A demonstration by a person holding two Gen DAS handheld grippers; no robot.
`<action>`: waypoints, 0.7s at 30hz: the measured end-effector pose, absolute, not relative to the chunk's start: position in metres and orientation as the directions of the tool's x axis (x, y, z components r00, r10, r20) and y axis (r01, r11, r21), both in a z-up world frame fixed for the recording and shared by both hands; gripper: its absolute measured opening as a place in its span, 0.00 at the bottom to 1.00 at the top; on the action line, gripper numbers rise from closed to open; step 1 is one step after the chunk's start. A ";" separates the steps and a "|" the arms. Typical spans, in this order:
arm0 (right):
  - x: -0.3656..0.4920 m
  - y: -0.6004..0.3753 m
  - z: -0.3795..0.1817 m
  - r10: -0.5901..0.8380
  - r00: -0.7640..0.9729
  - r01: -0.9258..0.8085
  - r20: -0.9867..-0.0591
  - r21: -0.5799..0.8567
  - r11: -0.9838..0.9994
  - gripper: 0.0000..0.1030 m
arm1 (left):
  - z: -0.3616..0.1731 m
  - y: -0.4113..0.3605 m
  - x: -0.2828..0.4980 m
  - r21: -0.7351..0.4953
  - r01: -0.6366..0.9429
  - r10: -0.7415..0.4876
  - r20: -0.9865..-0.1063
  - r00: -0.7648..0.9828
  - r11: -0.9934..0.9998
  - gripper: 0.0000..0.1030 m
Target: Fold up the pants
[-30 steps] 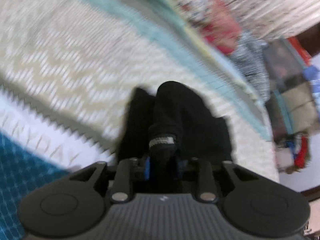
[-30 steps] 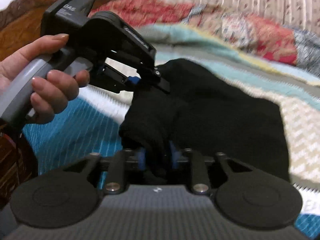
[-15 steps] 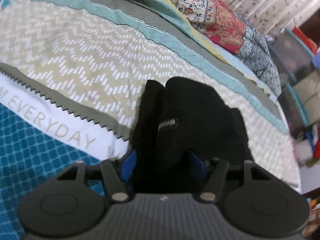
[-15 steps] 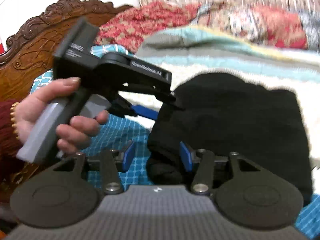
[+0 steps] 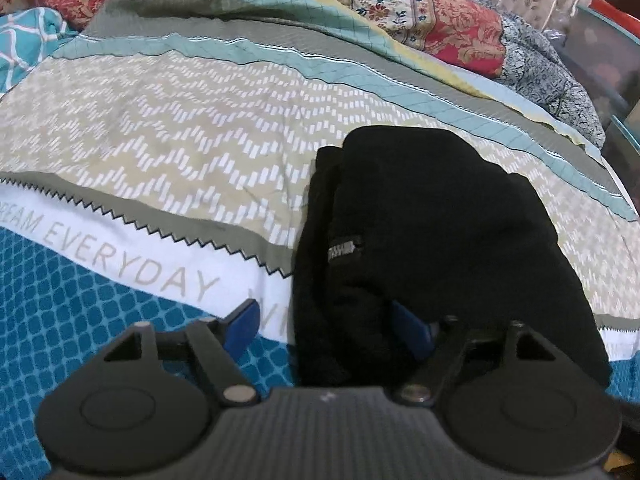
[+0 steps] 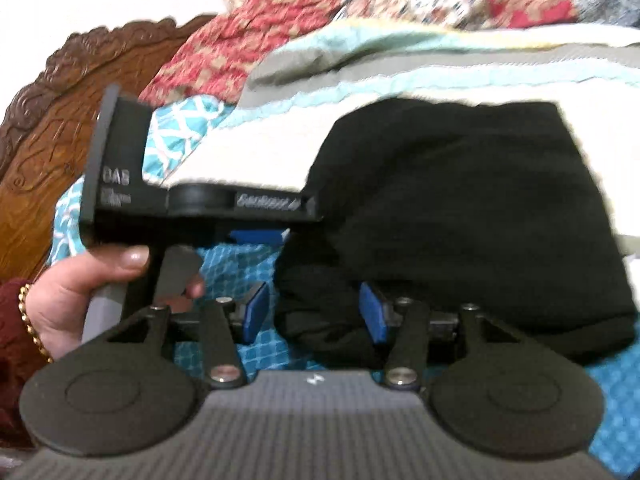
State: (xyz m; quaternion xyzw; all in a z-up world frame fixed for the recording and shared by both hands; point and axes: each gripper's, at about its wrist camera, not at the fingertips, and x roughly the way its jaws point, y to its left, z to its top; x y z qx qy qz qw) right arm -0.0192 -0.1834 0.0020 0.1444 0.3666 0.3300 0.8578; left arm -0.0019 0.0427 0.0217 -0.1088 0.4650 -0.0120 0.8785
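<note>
The black pants [image 5: 432, 232] lie folded into a compact bundle on the bed, with a small zipper tab [image 5: 344, 248] showing on the near side. My left gripper [image 5: 326, 328] straddles the bundle's near left edge. Its jaws are opening, and its left blue pad [image 5: 240, 324] stands clear of the cloth. In the right wrist view the pants [image 6: 460, 200] fill the centre. My right gripper [image 6: 313, 314] is open around a lump at their near edge, with a gap at the left pad [image 6: 256, 312]. The left gripper [image 6: 280, 234] reaches the bundle's left side, held by a hand [image 6: 100, 292].
The patterned bedspread [image 5: 160, 132] has beige, white and blue bands. Rumpled red floral quilts [image 5: 440, 12] lie along the far side. A carved wooden headboard [image 6: 52, 112] stands at the left, and boxes [image 5: 600, 52] sit past the bed's right edge.
Both grippers have let go of the pants' near edge and their jaws have spread. The bundle has settled flat on the bed. The left gripper has levelled out beside it.
</note>
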 end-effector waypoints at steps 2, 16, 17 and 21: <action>-0.021 -0.205 0.008 0.643 0.566 -0.414 -0.516 0.497 0.763 0.54 | 0.025 0.046 -0.004 -0.217 -0.089 -0.131 -0.816 0.563 0.972 0.74; -0.009 -0.280 -0.030 0.414 0.666 -0.033 -0.620 0.530 0.847 0.60 | 0.045 0.036 -0.029 -0.232 -0.015 -0.182 -0.800 0.572 0.973 0.74; -0.007 -0.274 -0.034 0.412 0.650 -0.033 -0.639 0.518 0.855 0.59 | 0.039 0.035 -0.028 -0.220 -0.023 -0.170 -0.812 0.558 0.975 0.75; -0.007 -0.265 -0.043 0.406 0.611 -0.035 -0.680 0.489 0.872 0.60 | 0.014 0.049 -0.022 -0.300 -0.086 -0.216 -0.831 0.513 0.950 0.80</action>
